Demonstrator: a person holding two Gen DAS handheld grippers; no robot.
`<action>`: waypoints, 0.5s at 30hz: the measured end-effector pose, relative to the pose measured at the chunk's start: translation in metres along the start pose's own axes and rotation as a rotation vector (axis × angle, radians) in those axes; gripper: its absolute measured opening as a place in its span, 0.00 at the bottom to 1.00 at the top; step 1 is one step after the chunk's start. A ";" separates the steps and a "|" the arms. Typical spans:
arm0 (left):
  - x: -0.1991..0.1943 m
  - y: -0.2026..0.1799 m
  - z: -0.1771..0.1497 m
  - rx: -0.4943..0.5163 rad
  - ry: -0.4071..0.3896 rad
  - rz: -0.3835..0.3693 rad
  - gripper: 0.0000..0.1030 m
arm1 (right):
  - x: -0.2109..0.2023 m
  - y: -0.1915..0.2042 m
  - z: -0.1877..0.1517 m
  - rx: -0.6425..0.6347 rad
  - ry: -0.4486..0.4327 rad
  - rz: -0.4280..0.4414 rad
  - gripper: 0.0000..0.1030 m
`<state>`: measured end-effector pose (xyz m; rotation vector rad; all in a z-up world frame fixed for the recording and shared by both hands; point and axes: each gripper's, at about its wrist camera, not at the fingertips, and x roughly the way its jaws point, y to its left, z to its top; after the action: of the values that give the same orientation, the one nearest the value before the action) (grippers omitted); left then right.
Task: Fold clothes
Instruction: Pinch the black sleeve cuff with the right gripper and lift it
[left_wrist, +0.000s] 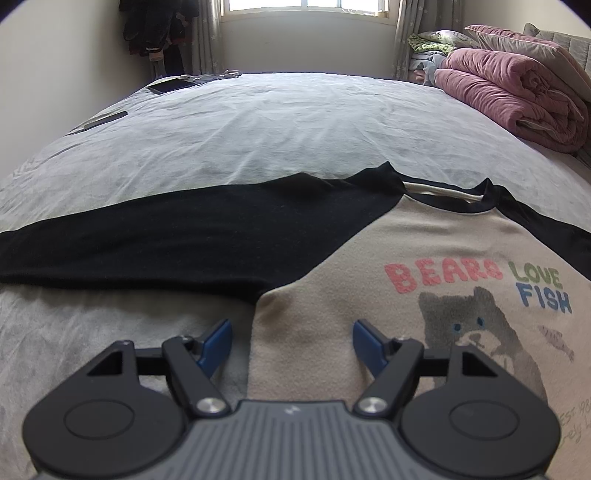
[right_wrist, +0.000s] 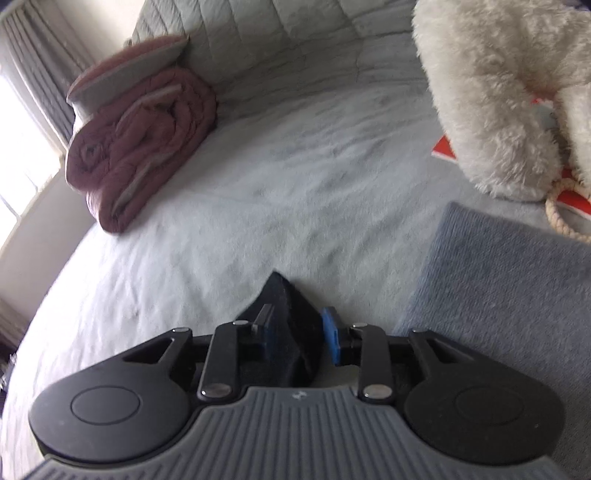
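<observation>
**Beige-and-black shirt spread on bed; right jaws clamped on black fabric**

Left wrist view: Beige fleece forms the body of the shirt (left_wrist: 332, 295), which lies flat on the grey bed sheet (left_wrist: 258, 122). The left gripper (left_wrist: 291, 341) hovers low over the shirt's side edge with its jaws wide apart and nothing between them. One blue pad (left_wrist: 216, 341) sits over bare sheet; the other is over beige cloth. A black sleeve (left_wrist: 166, 240) extends flat ahead of the jaws and off to their left. The black-trimmed collar (left_wrist: 450, 199) lies ahead and to the right. A printed bear (left_wrist: 476, 332) with the words "BEARS LOVE FISH" sits to the right of the jaws. Well ahead, at the far right edge of the bed, rests a folded pink quilt (left_wrist: 517, 92). A flat dark device (left_wrist: 168, 85) lies at the far left corner, below a window (left_wrist: 306, 5).

Right wrist view: The right gripper (right_wrist: 301, 332) has its jaws closed in on a peaked fold of black fabric (right_wrist: 286, 314), held between the blue pads. Whether this fabric belongs to the same shirt cannot be confirmed from this view. Grey sheet spreads ahead of the jaws. A folded blue-grey garment (right_wrist: 498, 295) lies just to their right. White fluffy material (right_wrist: 498, 92) occupies the area ahead and to the right. The pink quilt appears ahead and to the left, against a quilted headboard (right_wrist: 277, 44).
</observation>
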<state>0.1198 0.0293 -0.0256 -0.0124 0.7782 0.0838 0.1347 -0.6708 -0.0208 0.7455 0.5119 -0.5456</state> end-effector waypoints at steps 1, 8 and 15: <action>0.000 0.000 0.000 0.000 0.000 0.000 0.72 | 0.001 0.000 0.000 -0.004 0.008 -0.005 0.31; -0.001 0.001 0.000 0.003 -0.002 0.000 0.72 | 0.010 0.004 -0.003 -0.075 0.052 -0.091 0.35; 0.000 0.000 0.000 0.003 -0.003 0.000 0.73 | 0.013 0.013 -0.003 -0.145 0.122 -0.140 0.45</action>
<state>0.1196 0.0297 -0.0255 -0.0095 0.7754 0.0825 0.1515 -0.6640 -0.0238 0.6098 0.7133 -0.5884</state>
